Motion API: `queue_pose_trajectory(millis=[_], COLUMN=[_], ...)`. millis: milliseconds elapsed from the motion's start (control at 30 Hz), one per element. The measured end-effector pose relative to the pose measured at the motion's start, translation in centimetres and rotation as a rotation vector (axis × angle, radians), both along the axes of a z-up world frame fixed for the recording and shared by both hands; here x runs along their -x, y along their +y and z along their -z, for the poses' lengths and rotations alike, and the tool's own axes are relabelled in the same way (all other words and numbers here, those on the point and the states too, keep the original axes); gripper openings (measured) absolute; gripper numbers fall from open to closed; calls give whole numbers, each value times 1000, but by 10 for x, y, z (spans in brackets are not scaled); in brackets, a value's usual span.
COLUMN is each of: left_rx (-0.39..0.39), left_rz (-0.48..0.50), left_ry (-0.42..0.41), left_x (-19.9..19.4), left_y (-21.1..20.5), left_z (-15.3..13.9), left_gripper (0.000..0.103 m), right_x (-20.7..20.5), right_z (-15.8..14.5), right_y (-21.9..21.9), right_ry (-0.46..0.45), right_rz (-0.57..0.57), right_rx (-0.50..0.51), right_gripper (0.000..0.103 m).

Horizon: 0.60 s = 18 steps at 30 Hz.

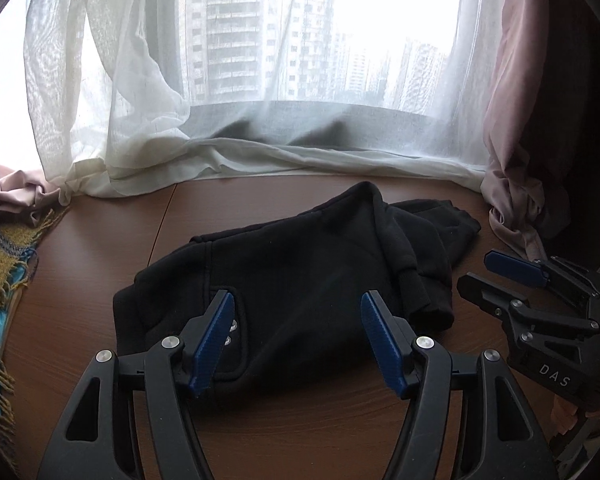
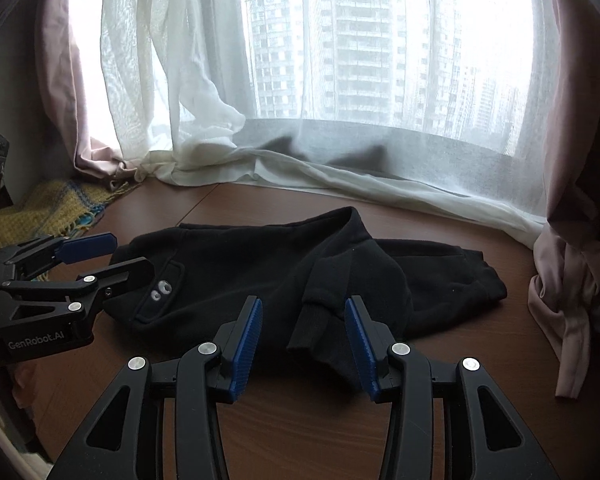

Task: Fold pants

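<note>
Black pants (image 1: 300, 272) lie bunched on the brown table, also in the right wrist view (image 2: 260, 276). Their waistband with two metal snaps (image 2: 160, 290) is at the left; a ribbed leg cuff (image 2: 312, 324) lies folded over near the front. My left gripper (image 1: 298, 308) is open and empty, just above the waist end; it shows at the left of the right wrist view (image 2: 118, 258). My right gripper (image 2: 304, 316) is open, its fingers either side of the cuff without gripping it; it also shows in the left wrist view (image 1: 478, 276).
White sheer curtains (image 1: 260, 160) pool along the table's far edge under the window. Pink drapes hang at the right (image 2: 568, 272) and the left. A yellow and blue fringed blanket (image 1: 0, 280) lies at the table's left edge. Bare brown tabletop (image 2: 300, 420) lies in front of the pants.
</note>
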State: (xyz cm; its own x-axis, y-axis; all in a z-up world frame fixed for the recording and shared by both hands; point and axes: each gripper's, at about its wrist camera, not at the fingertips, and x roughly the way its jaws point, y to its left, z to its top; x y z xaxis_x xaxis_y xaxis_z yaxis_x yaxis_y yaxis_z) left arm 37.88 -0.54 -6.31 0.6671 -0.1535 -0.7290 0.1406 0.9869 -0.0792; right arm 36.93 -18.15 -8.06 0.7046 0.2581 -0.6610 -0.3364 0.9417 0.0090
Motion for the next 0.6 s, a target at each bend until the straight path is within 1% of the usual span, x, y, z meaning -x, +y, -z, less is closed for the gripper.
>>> queue_pose_trajectory(millis=[67,133,300,467,600], left_rx=[0,3,-60,-81,-85], left_rz=[-18,-24,-29,-9,-1], left_ry=[18,19,25,49,73], left_x=[1,2,0,-5,-8], left_y=[0,0,-7,-18,-20], left_z=[10,18,39,52,58], left_gripper=[65,65,66,66,66], right_x=[3,4,4,3,-3], right_z=[9,19,43,58,66], right_y=[1,3,12,18,17], right_ry=[-4,-7,-28,-39,-19], right_rz=[-5,-9,-21,-46,-57], right_rx=[5,16,109,184,167], right_gripper=[44,44,44,44,44])
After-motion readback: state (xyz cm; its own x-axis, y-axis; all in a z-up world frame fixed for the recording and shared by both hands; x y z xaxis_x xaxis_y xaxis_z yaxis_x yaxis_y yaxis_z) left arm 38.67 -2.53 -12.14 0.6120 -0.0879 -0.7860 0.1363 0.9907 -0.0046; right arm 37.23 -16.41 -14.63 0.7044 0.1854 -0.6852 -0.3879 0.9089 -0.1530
